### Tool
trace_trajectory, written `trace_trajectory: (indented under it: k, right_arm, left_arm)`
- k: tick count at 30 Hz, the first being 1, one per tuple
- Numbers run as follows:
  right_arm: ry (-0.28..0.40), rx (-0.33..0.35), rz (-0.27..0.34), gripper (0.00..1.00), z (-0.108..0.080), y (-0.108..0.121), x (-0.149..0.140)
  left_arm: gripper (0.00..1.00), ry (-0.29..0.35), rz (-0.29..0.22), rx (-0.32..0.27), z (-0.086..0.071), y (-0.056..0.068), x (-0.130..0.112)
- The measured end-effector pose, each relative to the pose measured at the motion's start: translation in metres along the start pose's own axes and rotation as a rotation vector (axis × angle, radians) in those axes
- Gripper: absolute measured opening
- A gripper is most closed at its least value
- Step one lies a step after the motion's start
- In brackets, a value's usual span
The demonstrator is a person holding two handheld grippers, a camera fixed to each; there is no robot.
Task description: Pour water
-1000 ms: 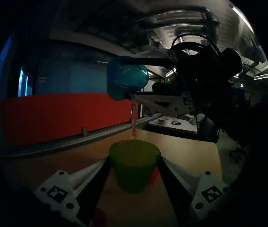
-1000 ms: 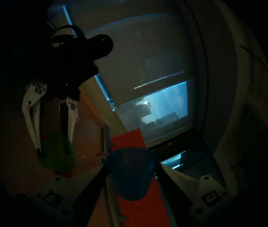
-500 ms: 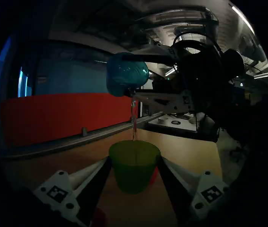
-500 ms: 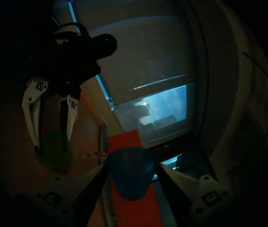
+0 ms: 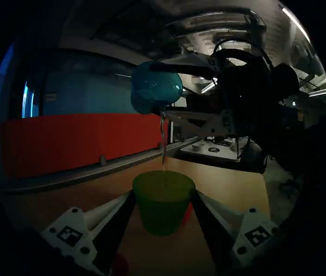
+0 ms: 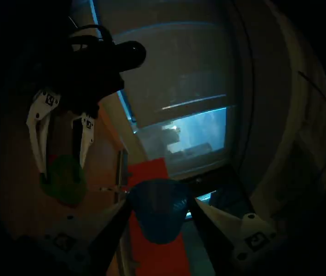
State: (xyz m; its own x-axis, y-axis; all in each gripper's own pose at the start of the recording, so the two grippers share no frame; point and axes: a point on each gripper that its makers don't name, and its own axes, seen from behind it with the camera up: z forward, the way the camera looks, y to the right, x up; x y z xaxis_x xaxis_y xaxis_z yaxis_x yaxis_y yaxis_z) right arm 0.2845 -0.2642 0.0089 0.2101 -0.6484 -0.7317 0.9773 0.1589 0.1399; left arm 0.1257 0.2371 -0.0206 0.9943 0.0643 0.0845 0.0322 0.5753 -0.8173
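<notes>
In the left gripper view a green cup [image 5: 163, 201] stands upright between my left gripper's [image 5: 163, 216] white fingers, which are shut on it. Above it my right gripper [image 5: 181, 94] holds a blue cup [image 5: 155, 92] tipped on its side. A thin stream of water [image 5: 163, 147] falls from the blue cup's rim into the green one. In the right gripper view the blue cup [image 6: 158, 215] sits clamped in my right gripper [image 6: 159, 218], and the green cup [image 6: 63, 180] hangs in the left gripper [image 6: 61, 172] at the left.
A wooden table [image 5: 227, 184] lies under the cups. Behind it runs a red wall panel [image 5: 71, 140] with a rail along the table's far edge. A second table with small items [image 5: 208, 149] stands farther back. The room is dim.
The blue cup has tipped slightly further and risen a little. The water stream keeps running into the green cup, which has stayed still.
</notes>
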Motion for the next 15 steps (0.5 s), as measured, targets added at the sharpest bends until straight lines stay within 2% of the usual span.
trace_trajectory:
  k: [15]
  right_arm:
    - [0.004, -0.008, -0.057, 0.90, -0.0002, 0.0070, 0.0008]
  left_arm:
    - [0.86, 0.008, -0.004, 0.000, -0.0012, 0.0007, 0.0008]
